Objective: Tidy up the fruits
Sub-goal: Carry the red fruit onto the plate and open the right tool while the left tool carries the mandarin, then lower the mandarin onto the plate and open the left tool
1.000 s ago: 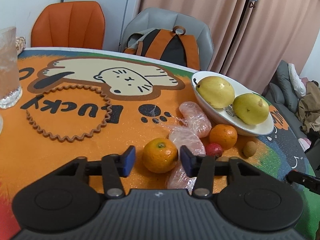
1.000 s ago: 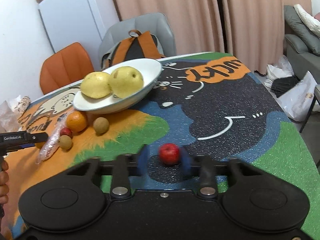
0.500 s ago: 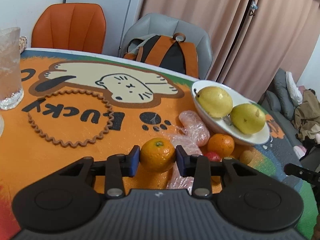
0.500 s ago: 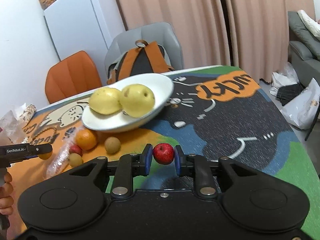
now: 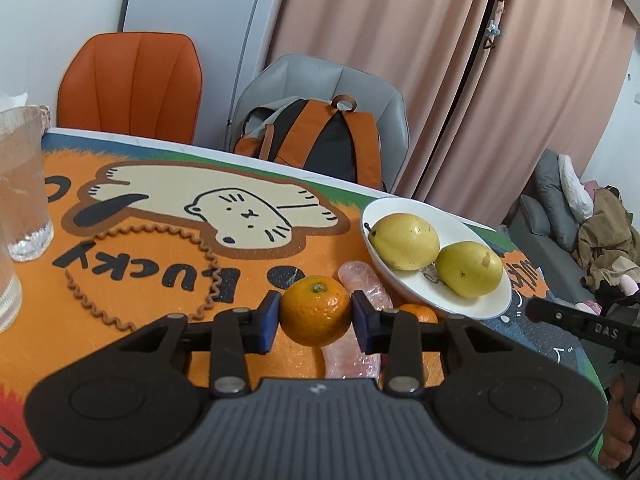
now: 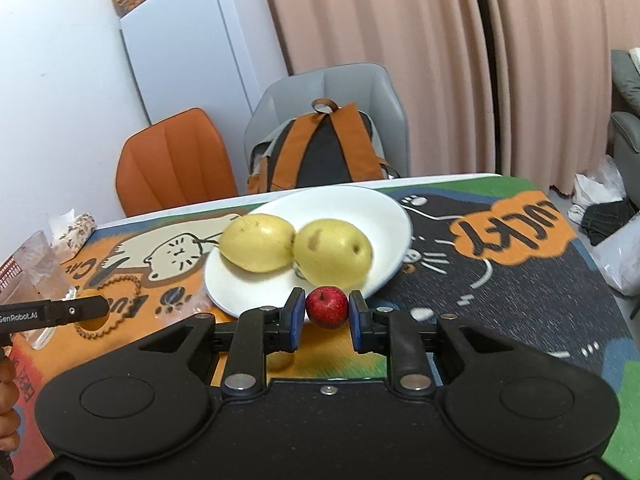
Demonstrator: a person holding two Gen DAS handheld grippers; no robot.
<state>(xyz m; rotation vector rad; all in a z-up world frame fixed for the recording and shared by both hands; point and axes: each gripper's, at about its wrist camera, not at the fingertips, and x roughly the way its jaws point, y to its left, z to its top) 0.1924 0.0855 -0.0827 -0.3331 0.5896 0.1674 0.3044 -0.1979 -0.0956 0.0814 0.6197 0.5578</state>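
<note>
My left gripper (image 5: 316,314) is shut on an orange mandarin (image 5: 316,310), held above the orange part of the tablecloth. A small red fruit (image 6: 327,306) sits clamped in my right gripper (image 6: 326,316), just in front of the white bowl (image 6: 384,216). The bowl (image 5: 408,210) holds two yellow pears (image 6: 258,248) (image 6: 334,252). A second mandarin (image 5: 418,312) shows partly behind the left gripper's right finger, beside the bowl. The tip of the other gripper shows at each view's edge.
Pink plastic-wrapped items (image 5: 366,284) lie on the table left of the bowl. A drinking glass (image 5: 22,184) stands at the far left, near a scalloped orange coaster (image 5: 144,268). Behind the table are an orange chair (image 5: 130,88) and a grey chair with a backpack (image 5: 316,140).
The left gripper closed on the mandarin and lifted it off the cloth. The right gripper closed on the red fruit, lifted it and carried it toward the bowl.
</note>
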